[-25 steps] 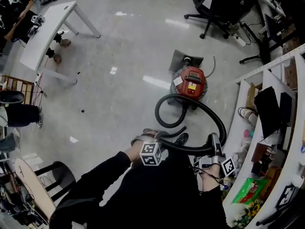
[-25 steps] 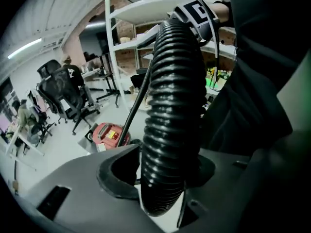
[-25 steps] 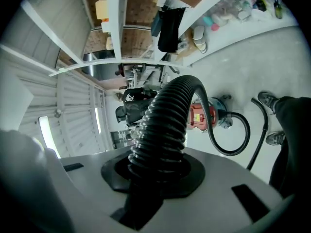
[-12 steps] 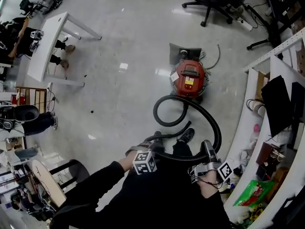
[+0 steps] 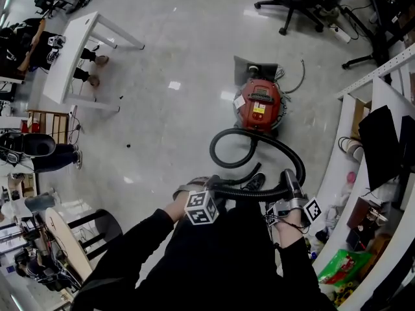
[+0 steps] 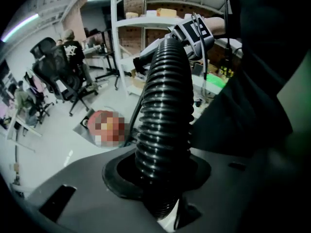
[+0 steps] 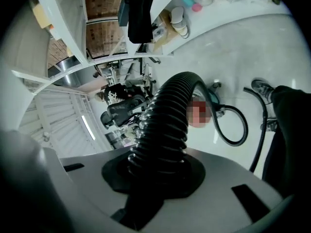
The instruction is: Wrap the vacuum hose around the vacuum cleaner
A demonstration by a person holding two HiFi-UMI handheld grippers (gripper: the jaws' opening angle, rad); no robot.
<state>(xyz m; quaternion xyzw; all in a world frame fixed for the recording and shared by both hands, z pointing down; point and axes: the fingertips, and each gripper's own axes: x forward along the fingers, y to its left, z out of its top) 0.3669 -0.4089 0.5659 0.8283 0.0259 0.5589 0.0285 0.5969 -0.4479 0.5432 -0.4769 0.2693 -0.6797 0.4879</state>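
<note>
Head view: The red vacuum cleaner (image 5: 259, 105) stands on the floor (image 5: 162, 128), well ahead of the person. The vacuum hose (image 5: 295, 164) leaves it, curls into one loop on the floor and arcs back to the person's hands. None of it is wound round the body yet. The left gripper (image 5: 212, 188) and right gripper (image 5: 289, 193) hold one stretch of hose between them, near the person's shoes. In my judgement this lifts the free end under control before winding.

Left gripper view: The jaws have just been closing and now pinch the ribbed hose (image 6: 165, 115), which rises between them toward the other gripper. The grip looks seated across the ribs, which should resist sliding.

Right gripper view: The jaws are pressed onto the hose (image 7: 165, 125), which bends away toward the cleaner and the floor loop. Two grips well apart let the slack be steered. The loop could kink as it is wound.
</note>
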